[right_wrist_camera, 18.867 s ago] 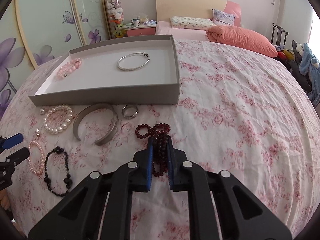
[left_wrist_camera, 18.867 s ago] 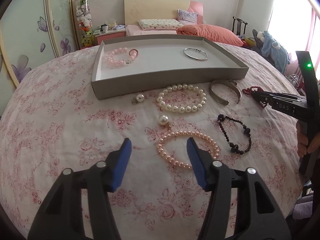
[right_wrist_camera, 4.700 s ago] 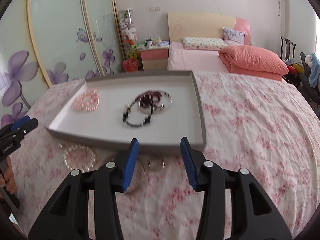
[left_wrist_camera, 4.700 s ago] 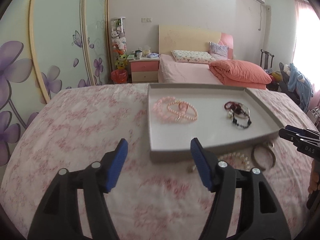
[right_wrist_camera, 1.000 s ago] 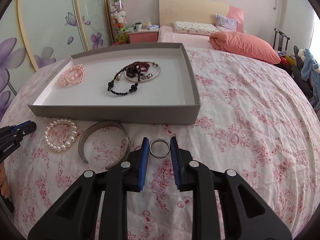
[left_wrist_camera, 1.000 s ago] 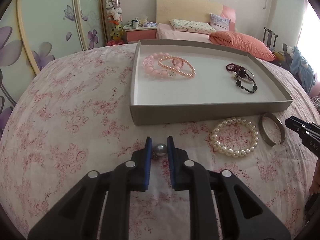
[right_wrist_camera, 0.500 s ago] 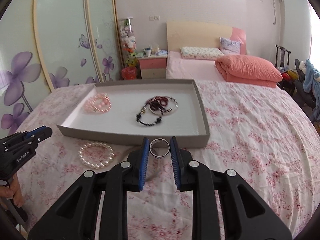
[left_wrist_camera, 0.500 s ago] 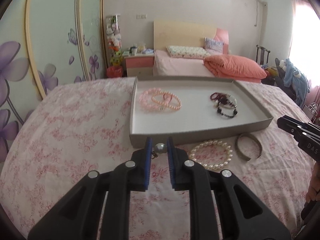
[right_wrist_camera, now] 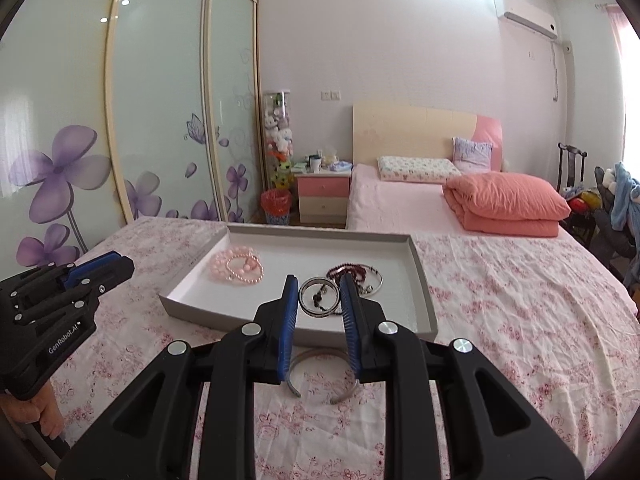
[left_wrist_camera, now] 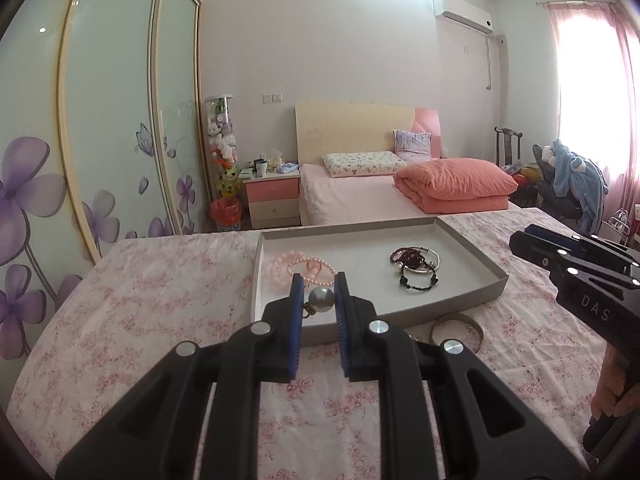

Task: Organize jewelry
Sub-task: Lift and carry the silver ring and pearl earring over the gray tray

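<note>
both grippers have lifted off the bedspread toward the tray (left_wrist_camera: 472, 298). left gripper (left_wrist_camera: 319, 300) clamps the pearl (left_wrist_camera: 321, 299); right gripper (right_wrist_camera: 319, 296) clamps the ring (right_wrist_camera: 319, 296), ready for deposit.

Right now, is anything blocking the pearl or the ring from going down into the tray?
Nothing visible does. The left gripper holds the pearl and the right gripper the ring, both lifted by the tray's near wall, with bare floor between the pink bracelets and dark pile.
</note>
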Demonstrator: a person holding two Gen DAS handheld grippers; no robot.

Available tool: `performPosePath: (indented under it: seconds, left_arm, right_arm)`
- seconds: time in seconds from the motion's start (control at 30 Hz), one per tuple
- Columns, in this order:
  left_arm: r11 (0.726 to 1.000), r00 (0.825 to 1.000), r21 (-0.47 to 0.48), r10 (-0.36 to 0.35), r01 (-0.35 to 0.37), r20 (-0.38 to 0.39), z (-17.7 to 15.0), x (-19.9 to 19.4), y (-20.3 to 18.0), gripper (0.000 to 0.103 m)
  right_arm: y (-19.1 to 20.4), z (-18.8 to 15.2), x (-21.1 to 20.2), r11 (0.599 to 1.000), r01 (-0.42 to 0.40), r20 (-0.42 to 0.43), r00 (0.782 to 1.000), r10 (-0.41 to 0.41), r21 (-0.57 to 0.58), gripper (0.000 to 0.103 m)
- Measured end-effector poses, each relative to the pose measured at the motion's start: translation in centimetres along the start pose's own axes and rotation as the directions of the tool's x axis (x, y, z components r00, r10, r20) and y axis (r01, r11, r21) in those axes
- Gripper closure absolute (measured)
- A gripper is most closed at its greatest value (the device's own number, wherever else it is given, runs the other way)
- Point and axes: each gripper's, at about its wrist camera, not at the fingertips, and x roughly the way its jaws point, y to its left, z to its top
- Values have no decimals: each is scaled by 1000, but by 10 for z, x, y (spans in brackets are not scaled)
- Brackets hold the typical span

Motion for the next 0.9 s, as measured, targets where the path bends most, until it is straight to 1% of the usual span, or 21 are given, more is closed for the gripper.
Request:
performPosePath:
  seconds: [0.13, 0.63, 0.9]
  left_arm:
    - [1000, 1000, -4, 0, 0, 10, 3, -1, -2, 87]
    - [1000, 1000, -1, -1, 1, 16, 8, 6, -5, 87]
    - [1000, 1000, -1, 3, -3, 1, 14, 23, -6, 87]
  right_arm:
    - [2, 3, -2, 1000, -2, 25, 1000, 2, -4, 80]
    - [2, 9, 4, 1000, 1, 34, 999, -1, -2, 80]
    - [-2, 14, 18, 1000, 14, 36, 999, -14, -2, 80]
